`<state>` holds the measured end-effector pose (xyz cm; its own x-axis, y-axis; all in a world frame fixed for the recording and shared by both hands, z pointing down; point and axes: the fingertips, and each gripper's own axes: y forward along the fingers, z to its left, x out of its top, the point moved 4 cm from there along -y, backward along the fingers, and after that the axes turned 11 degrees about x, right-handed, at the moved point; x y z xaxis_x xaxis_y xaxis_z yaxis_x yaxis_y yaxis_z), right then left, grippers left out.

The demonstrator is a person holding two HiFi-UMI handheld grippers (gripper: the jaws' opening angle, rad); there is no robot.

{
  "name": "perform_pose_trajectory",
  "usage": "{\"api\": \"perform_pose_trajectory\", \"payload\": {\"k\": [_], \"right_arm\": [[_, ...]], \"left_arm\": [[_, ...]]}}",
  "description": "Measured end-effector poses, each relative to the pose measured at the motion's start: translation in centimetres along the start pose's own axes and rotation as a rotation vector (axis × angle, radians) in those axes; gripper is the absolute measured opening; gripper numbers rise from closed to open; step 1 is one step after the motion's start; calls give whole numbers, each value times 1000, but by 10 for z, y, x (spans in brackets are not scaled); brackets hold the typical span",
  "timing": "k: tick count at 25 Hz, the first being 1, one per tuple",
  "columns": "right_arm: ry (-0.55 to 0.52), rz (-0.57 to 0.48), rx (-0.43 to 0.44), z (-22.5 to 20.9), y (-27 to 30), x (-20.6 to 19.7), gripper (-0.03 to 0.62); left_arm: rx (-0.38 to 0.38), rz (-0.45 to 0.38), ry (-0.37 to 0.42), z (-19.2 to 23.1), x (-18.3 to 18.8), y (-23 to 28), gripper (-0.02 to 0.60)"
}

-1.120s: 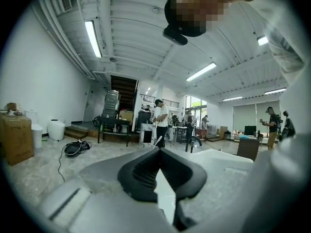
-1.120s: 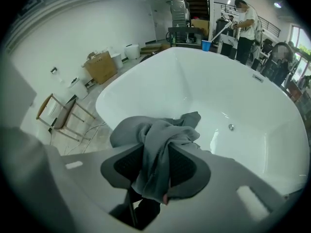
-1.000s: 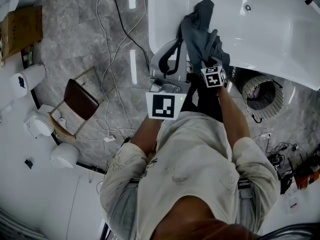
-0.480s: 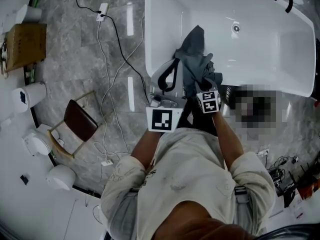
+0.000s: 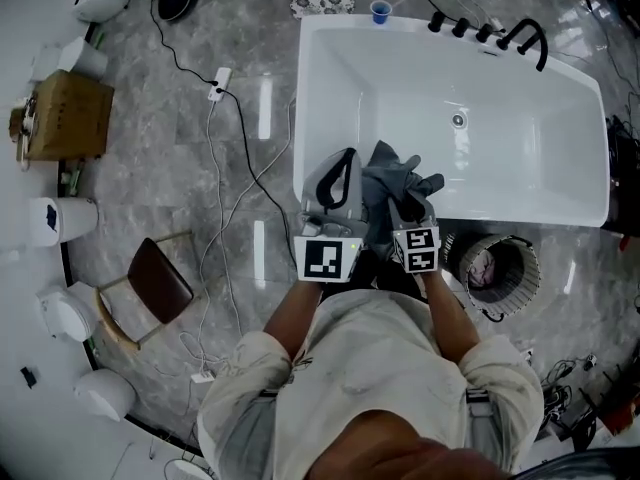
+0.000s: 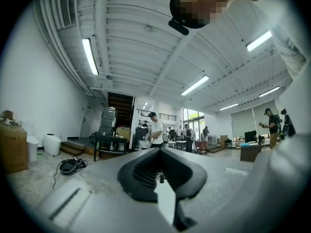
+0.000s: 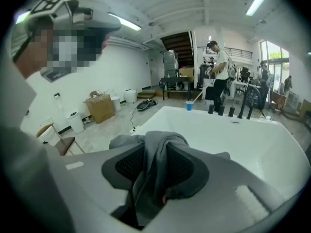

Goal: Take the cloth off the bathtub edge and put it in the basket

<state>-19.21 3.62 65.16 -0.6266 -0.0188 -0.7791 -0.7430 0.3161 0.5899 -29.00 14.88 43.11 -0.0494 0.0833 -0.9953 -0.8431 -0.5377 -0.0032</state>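
A dark grey cloth [image 5: 392, 180] hangs bunched over the near rim of the white bathtub [image 5: 520, 208]. My right gripper [image 5: 405, 206] is shut on it. In the right gripper view the cloth [image 7: 156, 171] is pinched between the two black pads and drapes over the gripper [image 7: 155, 149], with the bathtub [image 7: 228, 130] beyond. My left gripper [image 5: 335, 180] is just left of the cloth, tips together, holding nothing. In the left gripper view that gripper [image 6: 159, 154] points up at the ceiling. A round ribbed basket [image 5: 497, 267] stands on the floor right of my right gripper, beside the tub.
Black taps [image 5: 500, 33] and a blue cup [image 5: 380, 11] sit on the tub's far rim. Cables [image 5: 225, 168] trail across the grey floor at left. A brown chair [image 5: 160, 283], a cardboard box [image 5: 65, 113] and white bins [image 5: 60, 218] line the left side.
The cloth that lay stretched over the tub rim is now bunched at my right gripper. Both grippers have drawn back toward me, and more of the tub shows.
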Motion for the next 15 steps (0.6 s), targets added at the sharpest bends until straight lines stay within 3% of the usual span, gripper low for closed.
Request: {"api": "perform_pose_trajectory", "payload": {"k": [15], "right_arm": [[-171, -466, -118, 14, -110, 175, 129]], "left_arm": [[31, -148, 14, -1, 68, -12, 2]]}}
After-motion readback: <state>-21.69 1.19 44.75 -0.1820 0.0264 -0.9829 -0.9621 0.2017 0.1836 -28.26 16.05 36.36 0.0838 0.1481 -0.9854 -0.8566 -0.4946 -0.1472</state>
